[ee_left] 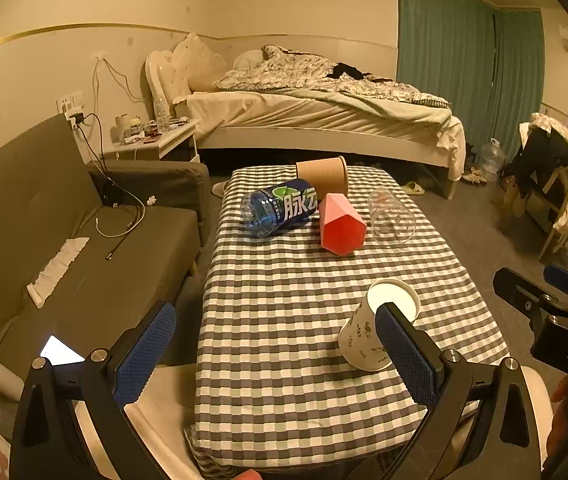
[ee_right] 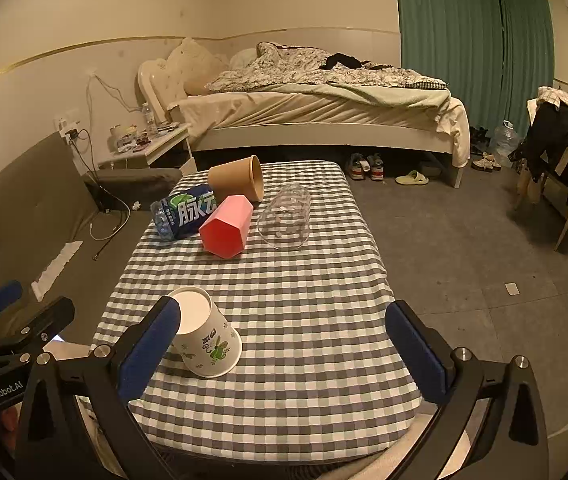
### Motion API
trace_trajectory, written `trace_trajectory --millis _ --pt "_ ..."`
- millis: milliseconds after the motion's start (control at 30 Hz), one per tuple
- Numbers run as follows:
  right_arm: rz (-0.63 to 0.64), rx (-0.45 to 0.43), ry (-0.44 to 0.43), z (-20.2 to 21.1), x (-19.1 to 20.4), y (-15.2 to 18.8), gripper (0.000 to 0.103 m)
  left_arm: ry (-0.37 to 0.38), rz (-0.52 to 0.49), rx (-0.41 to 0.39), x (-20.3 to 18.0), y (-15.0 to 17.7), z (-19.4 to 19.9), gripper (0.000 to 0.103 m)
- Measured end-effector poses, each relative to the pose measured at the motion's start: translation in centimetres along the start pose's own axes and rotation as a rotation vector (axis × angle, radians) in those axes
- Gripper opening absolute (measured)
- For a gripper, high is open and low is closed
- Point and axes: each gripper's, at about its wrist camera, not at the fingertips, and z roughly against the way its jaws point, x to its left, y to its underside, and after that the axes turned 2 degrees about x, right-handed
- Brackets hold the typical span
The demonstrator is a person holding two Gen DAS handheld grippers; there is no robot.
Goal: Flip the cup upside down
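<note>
A dim bedroom surrounds a low counter (ee_right: 284, 320) draped in a grey-and-white checked cloth. Nearest me, both my tools hang over its near edge. My left gripper (ee_left: 275, 356) has its jaws spread wide, pinching nothing; my right gripper (ee_right: 284, 352) is the same, jaws wide apart and empty. Each tool shows at the side of the other's view.

Just beyond the fingertips stands the white paper cup (ee_right: 205, 334) with a green leaf print, on the near part of the cloth. It rests wide mouth down and flat base up, leaning a little. In the left view it sits behind my right-hand finger pad; in the right view, behind my left-hand pad. I cannot tell whether either pad touches it.

Farther along lie a red-and-pink faceted cup (ee_right: 225, 226) on its side, a clear glass (ee_right: 286, 216) on its side to its right, a blue bottle (ee_right: 183, 212) to its left, and a brown paper cup (ee_right: 237, 178) behind them.

Beyond that stand an unmade bed (ee_right: 324, 96), a grey sofa (ee_left: 43, 220) on the left and green curtains (ee_right: 464, 40).
</note>
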Motion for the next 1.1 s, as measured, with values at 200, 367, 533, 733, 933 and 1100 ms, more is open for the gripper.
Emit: trace_trajectory --millis 200,367,533,733,933,1100 --pt "0.004 -0.007 0.006 0.07 0.04 0.12 0.103 -0.004 0.001 0.007 -0.04 0.09 -0.13 0.103" --pt "-0.004 -0.003 -0.007 0.03 0.03 0.04 0.103 0.002 0.011 0.011 0.17 0.03 -0.24 0.103" --pt "0.003 0.001 0.001 -0.12 0.23 0.05 0.103 0.006 0.0 -0.003 -0.06 -0.08 -0.03 0.103" --pt "-0.001 -0.012 0.004 0.11 0.33 -0.1 0.103 -0.003 -0.009 -0.003 -0.23 -0.06 0.05 0.103" --pt "-0.007 -0.015 0.003 0.13 0.32 -0.18 0.103 -0.008 0.0 -0.014 -0.09 -0.2 0.24 0.103" --pt "-0.006 -0.012 0.001 0.04 0.38 -0.22 0.103 -0.008 -0.001 -0.044 0.09 -0.24 0.61 0.103"
